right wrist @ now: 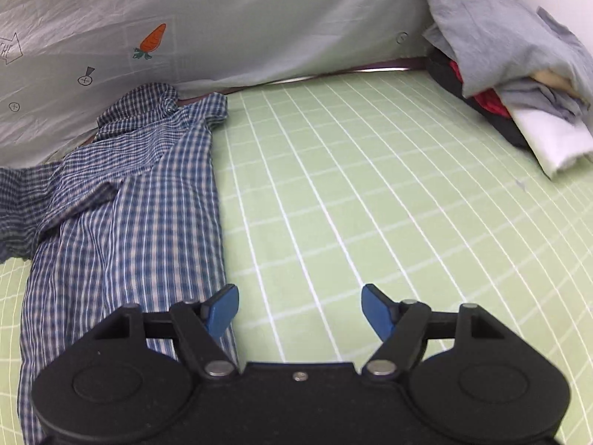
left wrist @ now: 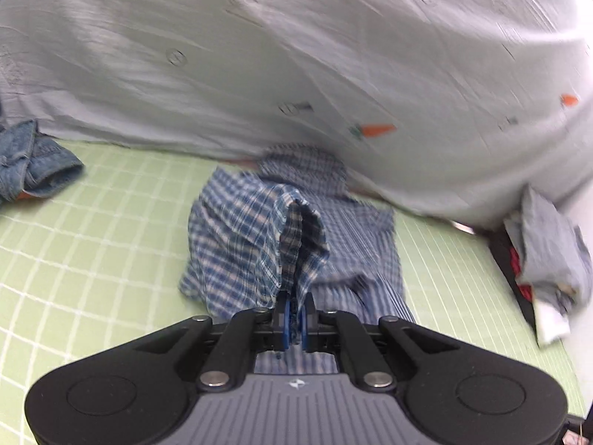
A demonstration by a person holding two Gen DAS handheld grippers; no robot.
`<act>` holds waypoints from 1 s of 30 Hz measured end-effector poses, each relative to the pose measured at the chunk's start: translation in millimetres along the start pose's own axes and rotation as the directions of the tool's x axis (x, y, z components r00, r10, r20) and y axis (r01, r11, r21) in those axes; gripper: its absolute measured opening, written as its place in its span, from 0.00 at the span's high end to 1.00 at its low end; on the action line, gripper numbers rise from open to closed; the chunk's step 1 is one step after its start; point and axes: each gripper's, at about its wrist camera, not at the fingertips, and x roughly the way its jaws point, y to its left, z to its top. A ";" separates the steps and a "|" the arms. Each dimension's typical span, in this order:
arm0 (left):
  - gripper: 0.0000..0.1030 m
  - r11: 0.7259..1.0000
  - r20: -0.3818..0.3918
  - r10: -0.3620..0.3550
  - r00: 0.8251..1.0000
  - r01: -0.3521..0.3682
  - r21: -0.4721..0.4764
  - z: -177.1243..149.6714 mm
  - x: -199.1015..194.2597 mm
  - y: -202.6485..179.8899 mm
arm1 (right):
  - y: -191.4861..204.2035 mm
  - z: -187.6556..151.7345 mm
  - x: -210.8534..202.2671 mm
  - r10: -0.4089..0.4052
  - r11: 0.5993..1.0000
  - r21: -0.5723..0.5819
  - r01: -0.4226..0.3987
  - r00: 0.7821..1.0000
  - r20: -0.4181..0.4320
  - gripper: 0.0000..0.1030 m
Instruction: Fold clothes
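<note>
- On green gridded mat (right wrist: 370, 193): blue plaid shirt (right wrist: 122, 222), spread out, partly flat, partly lifted.
- Left wrist view: left gripper (left wrist: 295, 320) clamped on a fold of the shirt (left wrist: 252, 244); blue pads (left wrist: 283, 319) pressed nearly together, cloth pinched between them.
- Pinched fold rising from the fingertips as a bunched, tented ridge; remainder trailing flat ahead and to the right, somewhat blurred.
- Right wrist view: right gripper (right wrist: 300, 309) spread wide, blue fingertips (right wrist: 222, 309) well apart, gripping nothing.
- Left-hand fingertip of that gripper over or just beside the shirt's right edge; contact cannot be told. Other fingertip over bare mat.
- Shirt lying left of the right gripper, long axis running away from the camera toward the far edge of the mat; collar end bunched at the far end, against the draped sheet.
- Sleeve section reaching off to the left side in the right wrist view, crumpled.
- Backdrop: pale sheet with carrot print (left wrist: 333, 55) hanging along the far edge of the mat.
- Far left in left wrist view: crumpled denim garment (left wrist: 33, 159) on the mat, well apart from the shirt.
- Far right: pile of clothes (right wrist: 519, 74), grey on top, red, black and white beneath, well apart from both grippers.
</note>
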 end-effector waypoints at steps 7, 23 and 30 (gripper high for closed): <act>0.36 0.992 -0.181 0.018 0.983 0.005 0.123 -63.5 -6.5 -50.3 | -10.3 -35.1 -30.4 0.070 0.997 -0.011 -0.070 0.998 0.003 0.25; 0.17 0.942 -0.254 0.322 0.912 -0.336 -0.013 -100.7 -22.7 19.8 | 71.1 -44.7 -42.0 0.251 0.935 -0.267 -0.233 0.967 0.035 0.08; 0.17 0.930 -0.284 0.344 0.895 -0.366 -0.029 -87.6 -8.2 37.2 | 101.2 -36.4 -27.5 0.288 0.896 -0.358 -0.262 0.957 0.020 0.00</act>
